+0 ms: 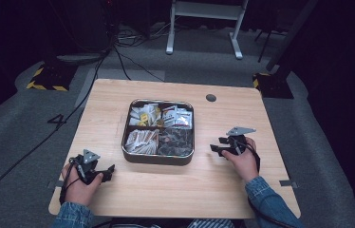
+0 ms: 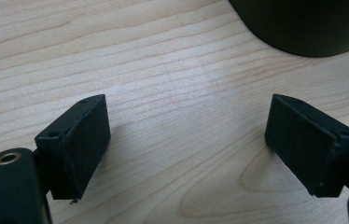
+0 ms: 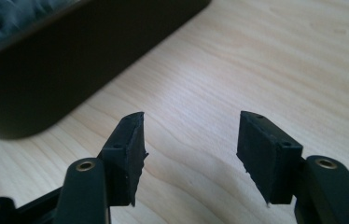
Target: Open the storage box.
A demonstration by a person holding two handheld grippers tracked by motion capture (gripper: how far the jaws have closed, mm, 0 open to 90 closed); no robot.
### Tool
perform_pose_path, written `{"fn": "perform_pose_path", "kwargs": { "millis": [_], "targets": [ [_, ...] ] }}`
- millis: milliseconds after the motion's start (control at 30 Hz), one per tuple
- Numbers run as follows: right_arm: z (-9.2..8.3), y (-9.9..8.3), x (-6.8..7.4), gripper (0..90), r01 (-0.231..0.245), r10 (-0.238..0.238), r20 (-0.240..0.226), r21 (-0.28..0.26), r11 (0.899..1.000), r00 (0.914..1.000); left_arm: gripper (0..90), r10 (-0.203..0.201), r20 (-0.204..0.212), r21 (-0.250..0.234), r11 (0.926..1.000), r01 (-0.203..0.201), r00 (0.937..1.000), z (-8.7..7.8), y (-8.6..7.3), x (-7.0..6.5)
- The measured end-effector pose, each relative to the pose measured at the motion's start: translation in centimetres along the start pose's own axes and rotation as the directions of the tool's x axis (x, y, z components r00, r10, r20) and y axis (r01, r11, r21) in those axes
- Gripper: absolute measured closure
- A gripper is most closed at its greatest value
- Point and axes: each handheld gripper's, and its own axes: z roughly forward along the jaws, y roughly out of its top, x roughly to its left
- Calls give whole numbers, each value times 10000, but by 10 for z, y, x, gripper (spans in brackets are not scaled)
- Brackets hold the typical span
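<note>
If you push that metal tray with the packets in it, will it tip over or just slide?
The tray would probably slide rather than tip: it looks low, wide and flat-bottomed on the smooth wooden table. It likely feels stiff, since its walls look like metal. The loose packets inside might shift.

Both tongs matte black, left tongs and right tongs: rectangular pads, brass-ringed screw holes, grey three-cornered top plates, black trailing cables. Blue denim sleeves with cuffs.

A pale wooden surface stood on grey carpet; black cables and a white frame lay beyond in darkness.
</note>
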Motion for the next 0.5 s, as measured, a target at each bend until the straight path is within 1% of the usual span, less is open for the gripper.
{"fn": "perform_pose_path", "kwargs": {
  "millis": [67,133,367,500],
  "targets": [
    [-6,7,1,420,-83,79,-182,-264,9996,9998,145,-1,-10,-22,10000,1,10000,0,0,0],
    [-12,15,3,420,-40,28,-271,-444,9990,9996,146,-2,-11,-28,10000,2,10000,0,0,0],
    [-26,47,14,428,720,-749,-409,-701,9949,9963,146,1,1,-2,10000,-1,10000,0,0,0],
    [-29,60,18,428,837,-878,-520,-775,9935,9948,146,5,2,1,10000,-5,10000,0,0,0]
  ]
}}
